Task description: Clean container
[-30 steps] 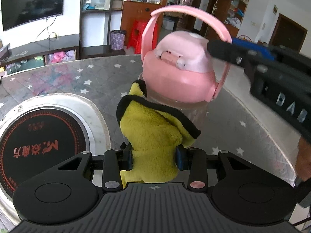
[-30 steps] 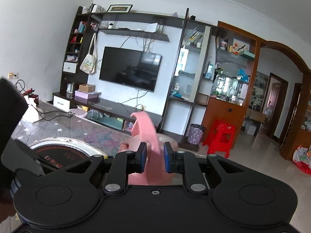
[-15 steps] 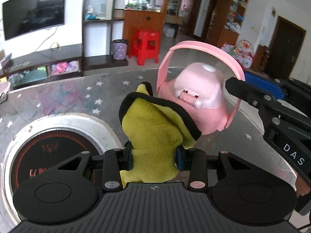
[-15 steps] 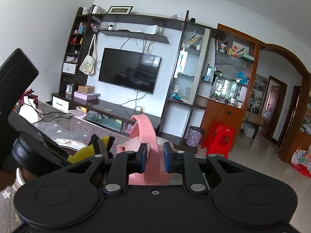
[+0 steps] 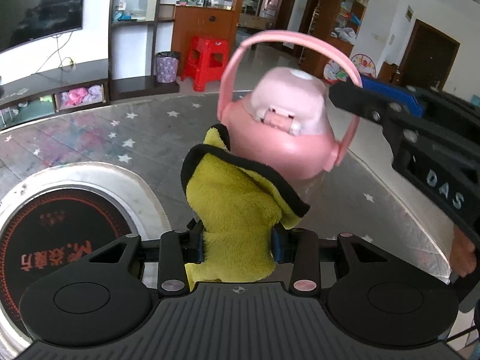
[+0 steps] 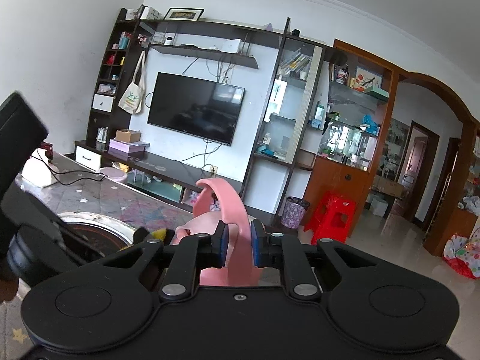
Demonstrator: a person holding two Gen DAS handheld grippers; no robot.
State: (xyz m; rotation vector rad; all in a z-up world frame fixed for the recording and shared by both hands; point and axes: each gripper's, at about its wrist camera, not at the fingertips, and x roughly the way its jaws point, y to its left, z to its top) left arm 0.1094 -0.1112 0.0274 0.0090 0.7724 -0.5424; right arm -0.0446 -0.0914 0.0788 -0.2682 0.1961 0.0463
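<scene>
Wiping under way: the right hand-held gripper (image 6: 237,247) pinches the pink container's (image 5: 288,141) handle at frame centre; the left hand-held gripper (image 5: 237,250) clamps a yellow cloth (image 5: 237,201), likely next pressed against its side.

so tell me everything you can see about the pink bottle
The pink plastic bottle with a hoop carry handle has a paler pink domed flip lid with a white button on top and a latch at its front, shut. Below the pink cap a clear body shows faintly. It sits tilted toward the left camera, above the grey star-patterned table; its base is hidden. The right hand-held gripper is shut on the handle's band, and the yellow fleece cloth with black trim, clamped in the left hand-held gripper, overlaps its lower side.
</scene>
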